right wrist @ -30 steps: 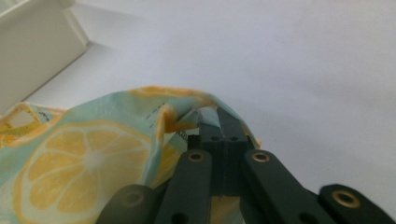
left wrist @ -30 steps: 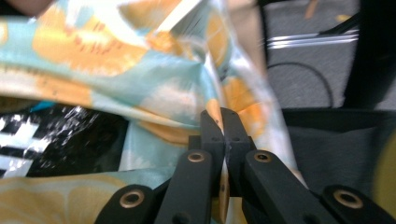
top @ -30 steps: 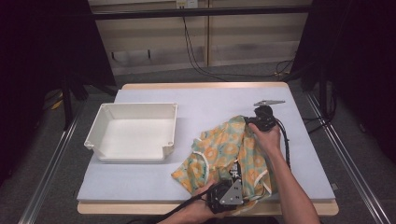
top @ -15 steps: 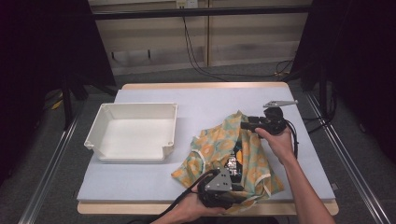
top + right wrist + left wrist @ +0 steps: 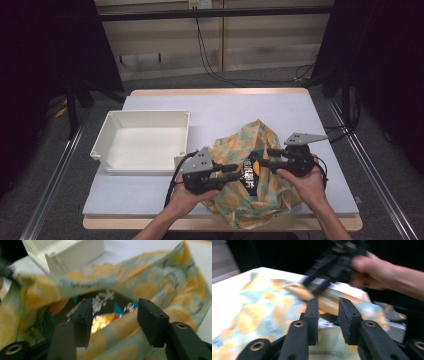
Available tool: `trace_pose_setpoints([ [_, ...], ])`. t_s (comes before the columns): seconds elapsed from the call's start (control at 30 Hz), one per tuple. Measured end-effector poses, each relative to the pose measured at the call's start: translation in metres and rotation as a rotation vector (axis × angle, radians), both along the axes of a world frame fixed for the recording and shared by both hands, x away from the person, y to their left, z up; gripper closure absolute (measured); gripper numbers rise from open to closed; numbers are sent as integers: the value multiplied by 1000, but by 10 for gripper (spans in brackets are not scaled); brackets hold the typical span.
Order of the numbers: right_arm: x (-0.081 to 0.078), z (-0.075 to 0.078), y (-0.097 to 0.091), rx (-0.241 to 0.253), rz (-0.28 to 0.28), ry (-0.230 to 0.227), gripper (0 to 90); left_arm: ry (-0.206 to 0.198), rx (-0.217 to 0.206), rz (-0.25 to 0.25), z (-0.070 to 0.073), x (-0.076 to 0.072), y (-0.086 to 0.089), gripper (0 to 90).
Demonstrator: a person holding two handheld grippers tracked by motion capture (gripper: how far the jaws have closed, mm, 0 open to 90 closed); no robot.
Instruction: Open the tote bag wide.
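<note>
Dark room, cables on the grey floor behind, and a pale table top (image 5: pixel 150 192) with a wooden front edge under your hands. Your left gripper (image 5: pixel 239 169) sits at the near left side of the lemon-print cloth (image 5: pixel 235 147), pointing right across it; your right gripper (image 5: pixel 260 156) sits at the cloth's right side, pointing left, so the two sets of tips face each other near the middle of the heap, close but apart. Between and just below the tips there's a dark printed packet (image 5: pixel 248 175) lying in the cloth's opening. Left jaws: narrow gap, they've just been closing a bit; in the left gripper view nothing is pinched between the pads (image 5: pixel 348 320), cloth (image 5: pixel 262 315) lies beyond and below them. Right jaws: moderately apart, having opened within the last second; in the right gripper view cloth (image 5: pixel 155 282) folds rise ahead of and around the fingers (image 5: pixel 150 320), with the packet (image 5: pixel 105 315) visible through the gap, and no fold is clamped. The white plastic tray (image 5: pixel 102 145) stands to the left of your left gripper, just beyond it, well clear of the cloth's left edge. Cloth reaches the table's front edge between your forearms.
</note>
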State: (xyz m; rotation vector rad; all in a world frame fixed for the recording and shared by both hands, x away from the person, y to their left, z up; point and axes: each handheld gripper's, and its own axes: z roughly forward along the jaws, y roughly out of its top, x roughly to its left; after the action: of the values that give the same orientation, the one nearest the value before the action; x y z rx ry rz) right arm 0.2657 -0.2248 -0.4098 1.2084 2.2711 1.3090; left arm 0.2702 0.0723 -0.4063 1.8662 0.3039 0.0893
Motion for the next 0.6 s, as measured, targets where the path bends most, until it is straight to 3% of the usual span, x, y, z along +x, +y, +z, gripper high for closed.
trace_pose_setpoints([
  [0.03,0,0,0,0,0,0,444,0,0,0,0,0,0,680],
  [0.07,-9,-8,1,-9,-7,13,390,-5,24,15,-3,5,0,670],
  [0.1,-9,-8,1,-9,-7,13,390,-5,51,19,-8,8,-1,670],
  [0.13,-12,-11,2,-12,-13,15,364,14,73,25,-14,10,-3,663],
  [0.2,-19,-19,5,-35,-17,25,312,25,131,2,-27,9,-7,643],
  [0.3,-22,-23,8,-43,-7,30,309,28,163,-14,-38,2,-13,603],
  [0.33,-24,-28,10,-58,-4,33,372,21,164,-11,-39,-2,-16,544],
  [0.37,-24,-28,10,-58,-4,33,372,12,173,-18,-38,-3,-16,544],
  [0.4,-24,-29,10,-57,-3,32,439,7,175,-25,-37,-4,-16,532],
  [0.53,-32,-26,0,-39,-15,-2,837,14,164,-19,-41,-5,-15,512],
  [0.6,-37,-25,-7,-33,-17,-7,898,14,167,-20,-43,-6,-15,508],
])
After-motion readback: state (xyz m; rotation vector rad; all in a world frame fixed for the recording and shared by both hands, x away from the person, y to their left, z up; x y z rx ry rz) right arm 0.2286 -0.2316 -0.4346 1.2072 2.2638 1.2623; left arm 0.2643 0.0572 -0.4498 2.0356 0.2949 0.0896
